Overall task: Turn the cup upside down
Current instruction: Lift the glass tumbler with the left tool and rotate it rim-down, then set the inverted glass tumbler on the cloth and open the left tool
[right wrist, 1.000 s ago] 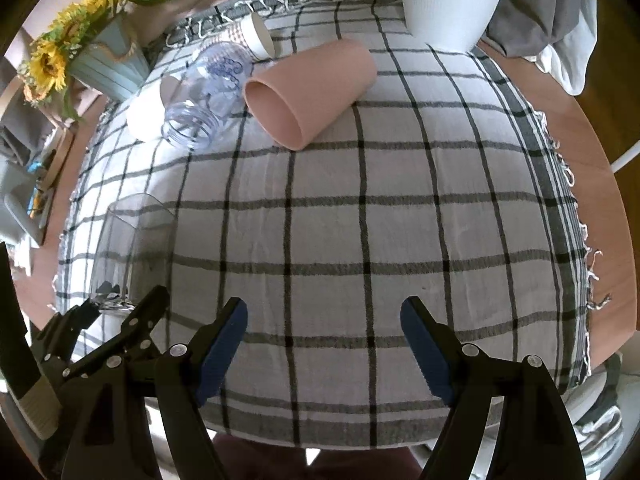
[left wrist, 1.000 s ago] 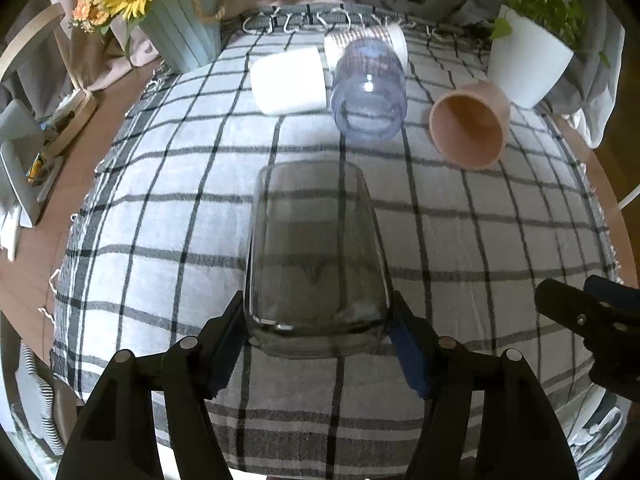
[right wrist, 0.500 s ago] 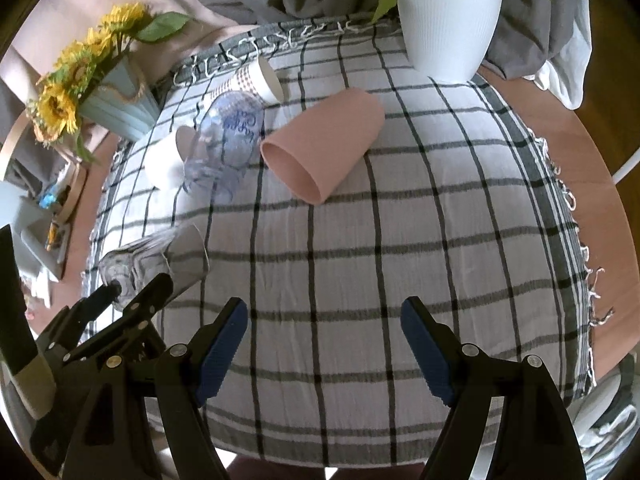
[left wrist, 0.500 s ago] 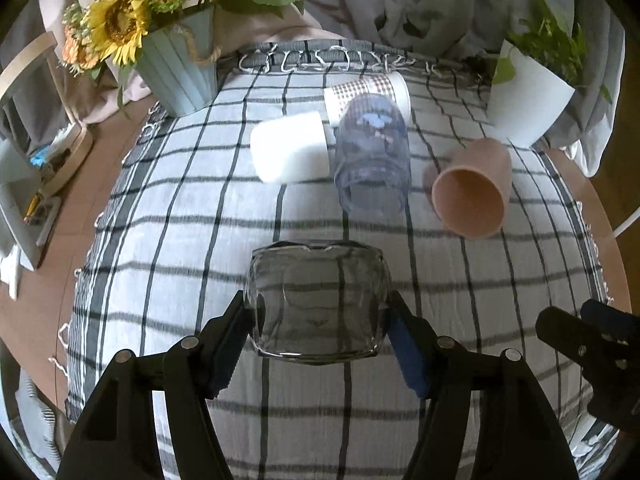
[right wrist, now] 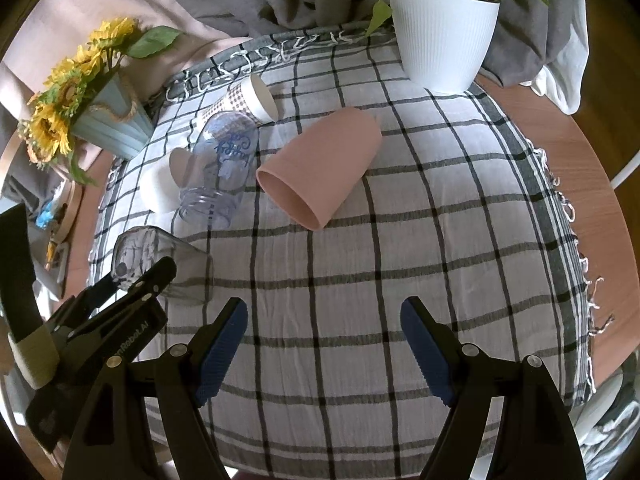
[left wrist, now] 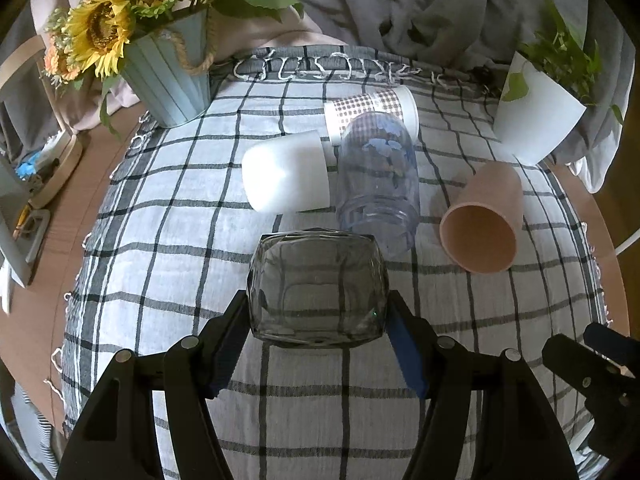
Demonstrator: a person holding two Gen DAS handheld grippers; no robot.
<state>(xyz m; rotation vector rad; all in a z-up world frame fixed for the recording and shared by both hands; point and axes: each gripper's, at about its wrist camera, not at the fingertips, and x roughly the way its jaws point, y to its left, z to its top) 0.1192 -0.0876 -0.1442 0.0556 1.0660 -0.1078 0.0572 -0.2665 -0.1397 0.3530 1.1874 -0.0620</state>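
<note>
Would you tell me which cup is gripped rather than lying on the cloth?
The clear glass cup, clamped in the left gripper; the others lie loose.

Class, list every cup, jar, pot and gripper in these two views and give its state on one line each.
Clear glass cup: gripped, base facing the left camera.
Left gripper: shut on the clear glass cup.
Right gripper: open, holding nothing.
Pink cup: on its side.
White cup: on its side.
Clear plastic jar: on its side, lidless.
Checked paper cup: on its side.
White plant pot: upright.
Sunflower pot: upright.
</note>
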